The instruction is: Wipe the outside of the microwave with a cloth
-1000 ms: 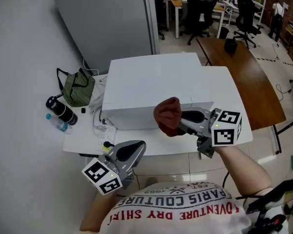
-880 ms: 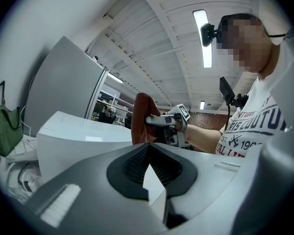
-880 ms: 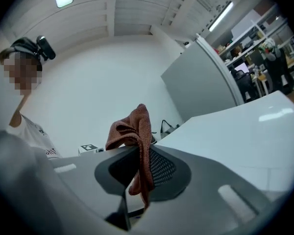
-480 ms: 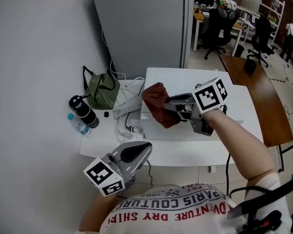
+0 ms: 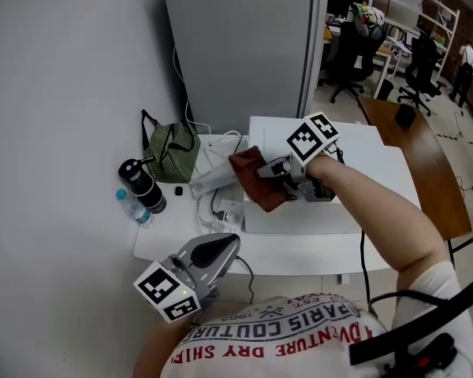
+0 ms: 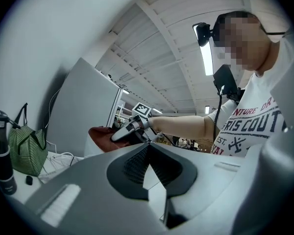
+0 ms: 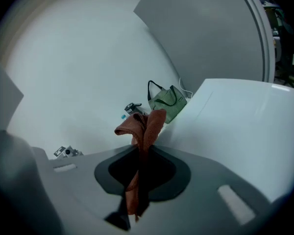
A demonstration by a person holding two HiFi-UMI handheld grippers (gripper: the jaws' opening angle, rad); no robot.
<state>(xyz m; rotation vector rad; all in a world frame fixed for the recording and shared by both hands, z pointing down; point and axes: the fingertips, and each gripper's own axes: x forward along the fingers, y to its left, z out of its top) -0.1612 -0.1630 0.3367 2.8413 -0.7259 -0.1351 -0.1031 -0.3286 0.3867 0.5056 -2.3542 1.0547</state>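
Note:
The white microwave (image 5: 378, 152) stands on a white table (image 5: 299, 246). My right gripper (image 5: 268, 172) is shut on a reddish-brown cloth (image 5: 251, 179), which it holds at the microwave's left top edge. In the right gripper view the cloth (image 7: 144, 126) is pinched between the jaws and bunches up past them, beside the microwave's white surface (image 7: 245, 131). My left gripper (image 5: 221, 244) hangs low by the table's front edge, shut with nothing in it. From the left gripper view the cloth (image 6: 102, 133) and the right gripper (image 6: 118, 134) show ahead.
Left of the microwave are a green bag (image 5: 172, 150), a black bottle (image 5: 142, 186), a small water bottle (image 5: 134, 209) and white cables (image 5: 221, 203). A grey partition (image 5: 244, 46) stands behind. A brown table (image 5: 426, 172) lies to the right.
My right gripper carried the cloth from the microwave's front, up and over to its left top edge. The head view swung left. The left gripper stayed low.

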